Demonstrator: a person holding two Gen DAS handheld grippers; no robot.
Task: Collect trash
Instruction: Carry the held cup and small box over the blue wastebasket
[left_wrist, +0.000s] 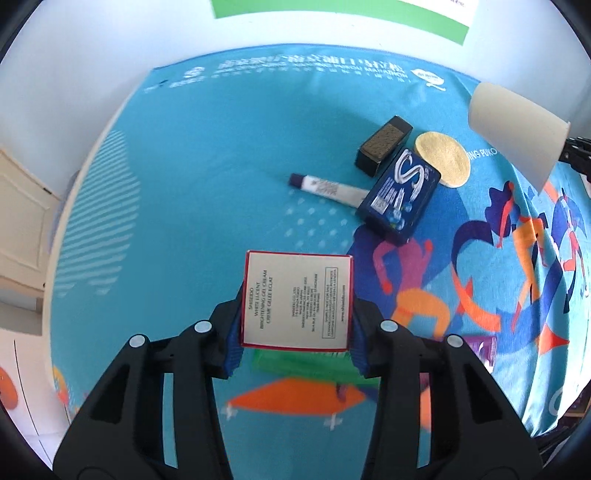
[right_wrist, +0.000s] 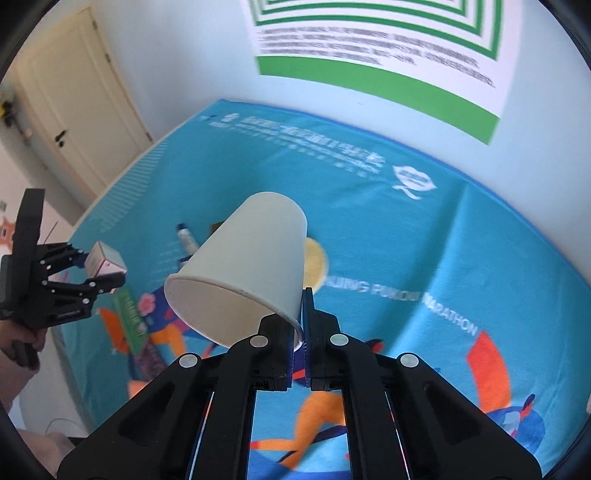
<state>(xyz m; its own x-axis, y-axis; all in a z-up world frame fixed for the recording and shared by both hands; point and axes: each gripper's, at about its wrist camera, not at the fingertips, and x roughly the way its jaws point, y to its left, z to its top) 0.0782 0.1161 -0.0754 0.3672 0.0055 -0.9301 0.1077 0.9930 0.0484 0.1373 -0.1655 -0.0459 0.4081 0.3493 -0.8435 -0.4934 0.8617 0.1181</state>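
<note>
Over a bright cloth (left_wrist: 221, 184), left tool (left_wrist: 295, 332) pinches a red-edged carton (left_wrist: 297, 301); right tool (right_wrist: 299, 332) pinches a paper cup's (right_wrist: 251, 266) rim.

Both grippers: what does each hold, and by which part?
Left gripper: small white red-edged carton, by opposite sides. Right gripper: white paper cup, by its rim wall.

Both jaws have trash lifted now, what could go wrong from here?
The right gripper pinches the paper cup only by a thin strip of rim, so it may crumple or twist loose. The left gripper clamps just the lower part of the white cream box, which could pivot out. Swinging low might knock the blue box or the tube.
</note>
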